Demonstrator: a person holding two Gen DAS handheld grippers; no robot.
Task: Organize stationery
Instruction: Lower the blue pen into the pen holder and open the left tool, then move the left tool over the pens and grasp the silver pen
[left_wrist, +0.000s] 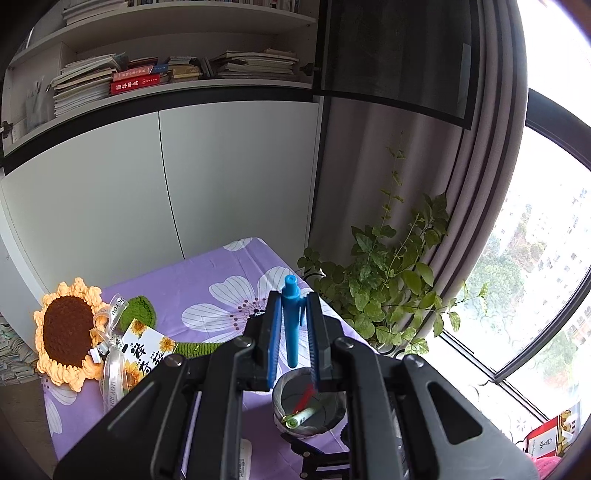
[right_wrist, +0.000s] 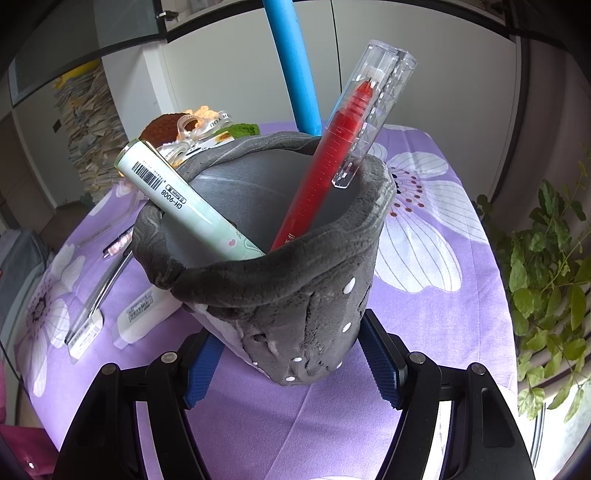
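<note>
My left gripper (left_wrist: 293, 301) is shut on a blue pen (left_wrist: 291, 343), which stands nearly upright with its tip pointing down over a grey pen holder (left_wrist: 280, 387). In the right wrist view the blue pen (right_wrist: 295, 66) reaches down to the far rim of the pen holder (right_wrist: 303, 325). My right gripper (right_wrist: 291, 356) is shut on the holder, its blue pads pressing both sides of the lower wall. Inside it lean a pale green pen (right_wrist: 177, 192) and a red pen (right_wrist: 325, 162) with a clear cap.
The table wears a purple floral cloth (right_wrist: 424, 332). Loose pens (right_wrist: 99, 295) and a white eraser (right_wrist: 140, 317) lie left of the holder. A crochet sunflower (left_wrist: 68, 328) lies at the far left, and a leafy plant (left_wrist: 388, 280) stands beyond the right edge by the window.
</note>
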